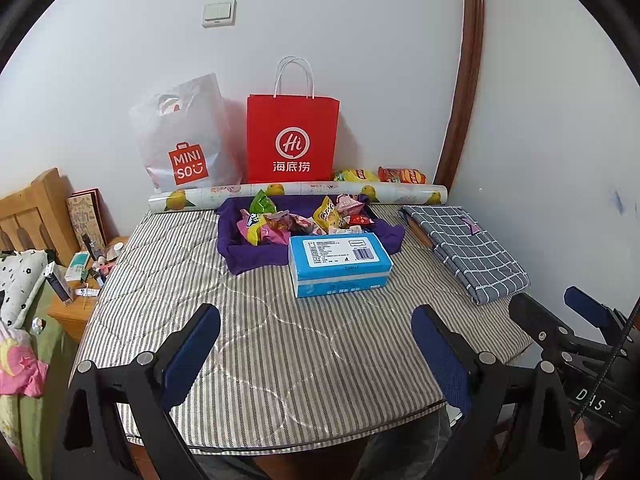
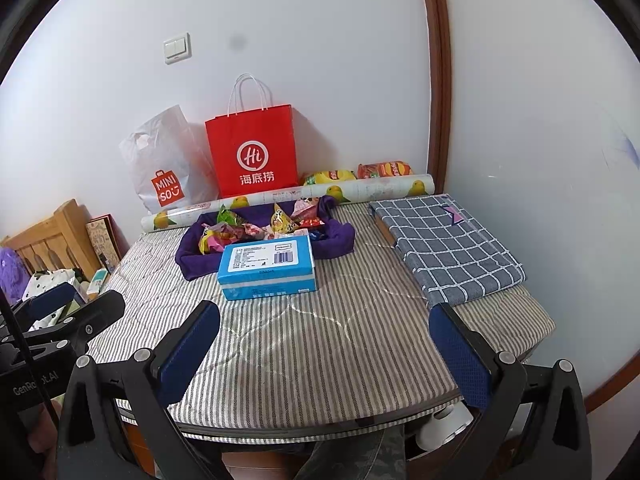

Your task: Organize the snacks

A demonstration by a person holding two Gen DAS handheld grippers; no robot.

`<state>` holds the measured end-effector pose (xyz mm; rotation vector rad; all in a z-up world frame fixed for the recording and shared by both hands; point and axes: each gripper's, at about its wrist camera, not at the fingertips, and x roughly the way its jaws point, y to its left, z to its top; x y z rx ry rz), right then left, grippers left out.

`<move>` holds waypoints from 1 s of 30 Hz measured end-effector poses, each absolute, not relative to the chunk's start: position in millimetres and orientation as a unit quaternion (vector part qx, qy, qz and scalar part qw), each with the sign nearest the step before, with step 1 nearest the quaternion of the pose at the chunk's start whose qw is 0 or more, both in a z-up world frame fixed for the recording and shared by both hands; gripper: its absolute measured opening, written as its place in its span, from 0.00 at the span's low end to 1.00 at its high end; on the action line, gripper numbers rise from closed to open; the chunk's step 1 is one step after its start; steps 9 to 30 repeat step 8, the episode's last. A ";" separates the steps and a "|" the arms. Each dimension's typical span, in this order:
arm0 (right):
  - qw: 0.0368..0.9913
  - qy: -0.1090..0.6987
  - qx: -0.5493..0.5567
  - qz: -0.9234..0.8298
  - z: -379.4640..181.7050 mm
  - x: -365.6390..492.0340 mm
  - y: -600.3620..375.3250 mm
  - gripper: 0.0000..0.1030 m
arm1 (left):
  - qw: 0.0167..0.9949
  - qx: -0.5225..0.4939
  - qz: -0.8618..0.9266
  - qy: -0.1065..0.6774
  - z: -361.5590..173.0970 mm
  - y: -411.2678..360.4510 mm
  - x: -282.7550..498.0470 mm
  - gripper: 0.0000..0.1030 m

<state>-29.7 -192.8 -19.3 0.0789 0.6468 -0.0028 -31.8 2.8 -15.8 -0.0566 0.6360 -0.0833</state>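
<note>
Several small snack packets (image 1: 304, 220) (image 2: 256, 228) lie heaped in a purple cloth-lined tray (image 1: 240, 256) (image 2: 188, 260) at the back of the striped table. Against the wall behind it lie a yellow chip bag (image 1: 356, 176) (image 2: 330, 177) and a red chip bag (image 1: 402, 176) (image 2: 384, 169). My left gripper (image 1: 316, 344) hovers open over the table's near edge, holding nothing. To its right, my right gripper (image 2: 324, 344) is also open and holds nothing. Each shows at the edge of the other's view: the right gripper (image 1: 556, 308), the left gripper (image 2: 76, 304).
A blue tissue pack (image 1: 340, 264) (image 2: 268, 268) sits right in front of the tray. A folded checked cloth (image 1: 464, 248) lies at the right. A printed paper roll (image 1: 300, 192), a red paper bag (image 1: 292, 140) and a white plastic bag (image 1: 180, 140) line the wall. A cluttered nightstand (image 1: 76, 304) stands at the left.
</note>
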 end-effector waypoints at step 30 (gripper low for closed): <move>0.947 0.319 0.037 -0.002 -20.4 -31.3 -193.6 1.00 | 0.949 -0.027 -0.041 0.311 -16.5 3.1 -32.8 0.94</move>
